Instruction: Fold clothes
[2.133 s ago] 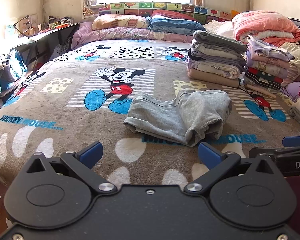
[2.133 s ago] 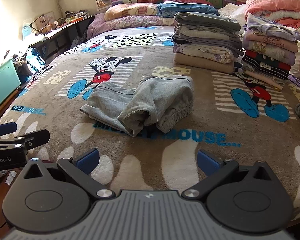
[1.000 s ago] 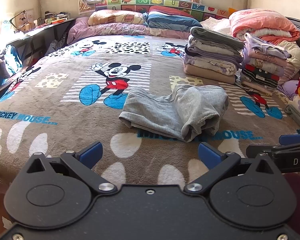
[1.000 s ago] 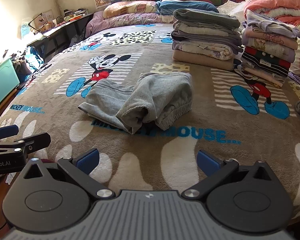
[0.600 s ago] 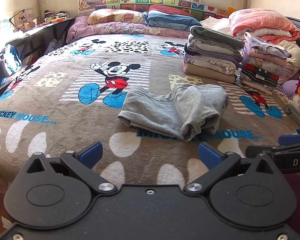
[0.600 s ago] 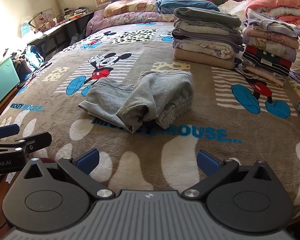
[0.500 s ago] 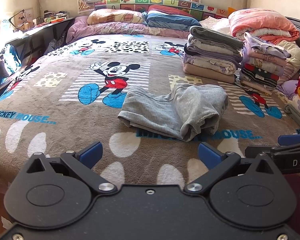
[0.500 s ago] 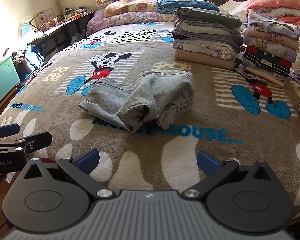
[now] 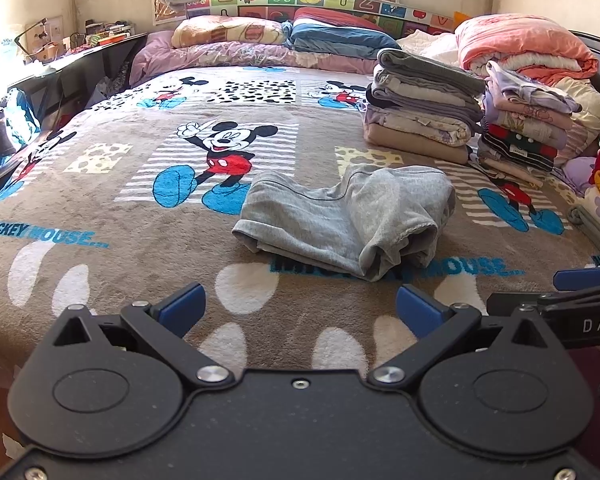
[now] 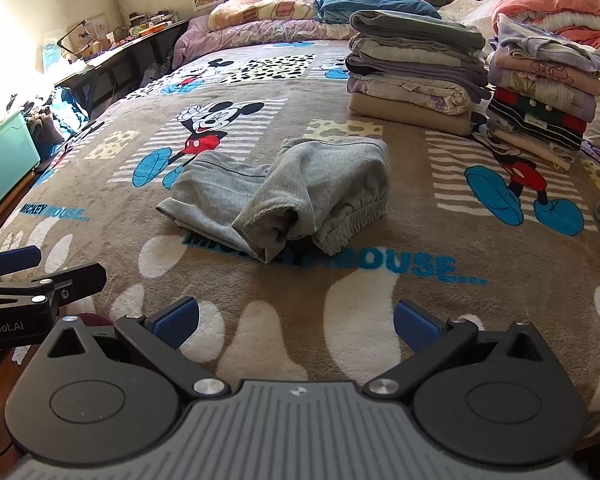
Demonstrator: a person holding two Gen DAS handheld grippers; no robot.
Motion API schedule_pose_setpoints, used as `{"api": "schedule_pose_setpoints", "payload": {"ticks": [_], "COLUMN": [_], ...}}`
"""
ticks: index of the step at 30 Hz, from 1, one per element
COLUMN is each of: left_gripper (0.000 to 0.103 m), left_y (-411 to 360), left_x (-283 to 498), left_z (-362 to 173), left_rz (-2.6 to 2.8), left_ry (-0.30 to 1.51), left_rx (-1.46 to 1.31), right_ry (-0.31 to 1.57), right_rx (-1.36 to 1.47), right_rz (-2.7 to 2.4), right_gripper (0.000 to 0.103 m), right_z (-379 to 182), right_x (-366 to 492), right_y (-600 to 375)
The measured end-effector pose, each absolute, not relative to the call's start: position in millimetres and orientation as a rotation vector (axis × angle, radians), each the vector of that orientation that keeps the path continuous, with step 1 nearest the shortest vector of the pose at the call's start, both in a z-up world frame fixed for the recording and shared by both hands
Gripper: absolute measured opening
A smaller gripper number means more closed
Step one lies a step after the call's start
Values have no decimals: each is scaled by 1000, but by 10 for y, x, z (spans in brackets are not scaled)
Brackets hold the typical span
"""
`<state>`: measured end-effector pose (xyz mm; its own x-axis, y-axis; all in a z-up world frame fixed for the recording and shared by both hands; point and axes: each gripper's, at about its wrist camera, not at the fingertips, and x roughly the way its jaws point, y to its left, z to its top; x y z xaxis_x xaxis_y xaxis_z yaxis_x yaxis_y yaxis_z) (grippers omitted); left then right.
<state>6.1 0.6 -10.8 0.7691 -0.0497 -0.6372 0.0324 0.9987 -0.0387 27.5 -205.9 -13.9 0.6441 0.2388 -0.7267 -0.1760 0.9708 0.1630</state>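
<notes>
A grey pair of sweatpants point(image 9: 348, 220) lies loosely folded on the brown Mickey Mouse blanket point(image 9: 120, 208), right half doubled over into a thick roll. It also shows in the right wrist view point(image 10: 284, 196). My left gripper point(image 9: 300, 308) is open and empty, held near the bed's front edge, short of the pants. My right gripper point(image 10: 296, 322) is open and empty too, beside the left one, also short of the pants. The right gripper's side shows in the left wrist view point(image 9: 580, 300); the left gripper's side shows in the right wrist view point(image 10: 28, 280).
Two stacks of folded clothes point(image 9: 420, 116) point(image 9: 528, 128) stand at the back right of the bed. Pillows point(image 9: 228, 36) and a pink quilt point(image 9: 524, 44) lie along the headboard. A dark desk point(image 9: 72, 64) and a teal box point(image 10: 4, 160) stand left of the bed.
Both grippers have drifted very slightly; the view of the bed has shifted a little. The pants have not moved and both grippers stay open.
</notes>
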Motion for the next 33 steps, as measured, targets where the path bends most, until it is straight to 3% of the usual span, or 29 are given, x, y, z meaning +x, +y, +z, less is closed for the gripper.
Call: {"api": "schedule_pose_setpoints", "payload": {"ticks": [18,26,33], "left_gripper": [103,103,102], "left_y": [356,620,752], "left_x": [558,1005,1271], "left_z": [-312,-559,-749], "left_rz": [-59,-52,-51], "left_ry": [719,813,832], "left_rx": [-131,-276,-400], "right_ry": [815,755,813], "right_rx": [270,445,706], "right_rz": [239,268,299], "right_gripper": [103,103,103], "right_z": [-373,-726,-1134], "right_x": [533,745,1148], "right_y": [-2436,-2725,-2955]}}
